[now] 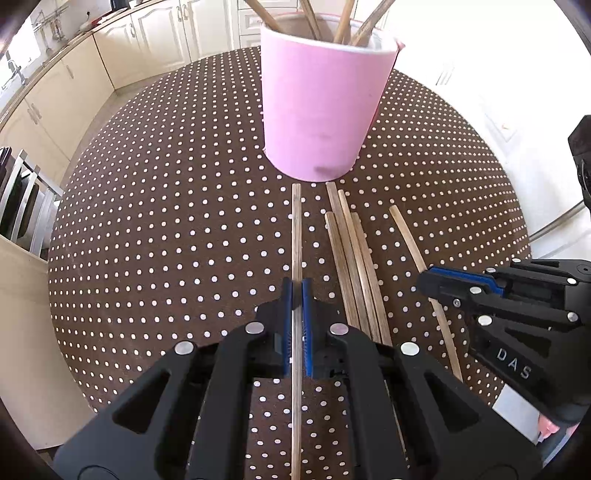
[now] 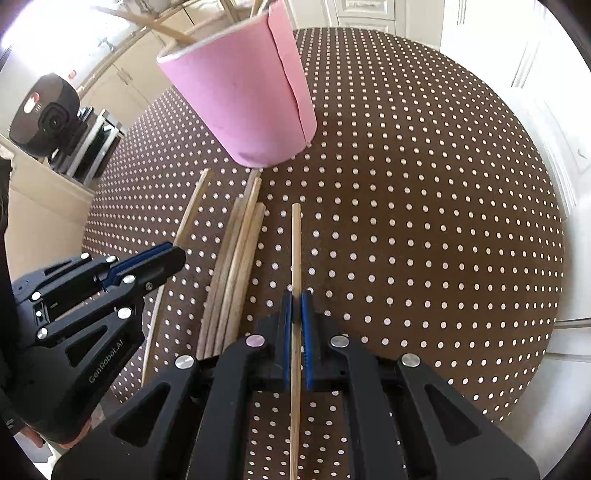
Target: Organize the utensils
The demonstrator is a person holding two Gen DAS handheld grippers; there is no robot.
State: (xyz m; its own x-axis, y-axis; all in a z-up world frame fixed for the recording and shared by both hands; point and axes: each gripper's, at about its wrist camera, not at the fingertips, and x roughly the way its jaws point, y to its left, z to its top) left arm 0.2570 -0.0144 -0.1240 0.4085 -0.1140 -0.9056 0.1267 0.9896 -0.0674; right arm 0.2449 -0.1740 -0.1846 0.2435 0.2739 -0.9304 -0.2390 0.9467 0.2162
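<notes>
So both grippers were clamped down at this point, each on its own wooden stick. The left gripper had its blue pads pinched tight on a stick that pointed straight at the pink cup, with the far tip ending just short of the cup's base. The right gripper was doing the same with another stick, held to the right of the cup and also aimed up toward it.

The cup sat upright on a round table with a brown polka-dot cloth, and it already had several sticks poking out the top. Between the two held sticks, a loose bundle of sticks lay flat on the cloth, its far ends almost touching the cup's base.

Cream kitchen cabinets ran behind the cup on the left.
</notes>
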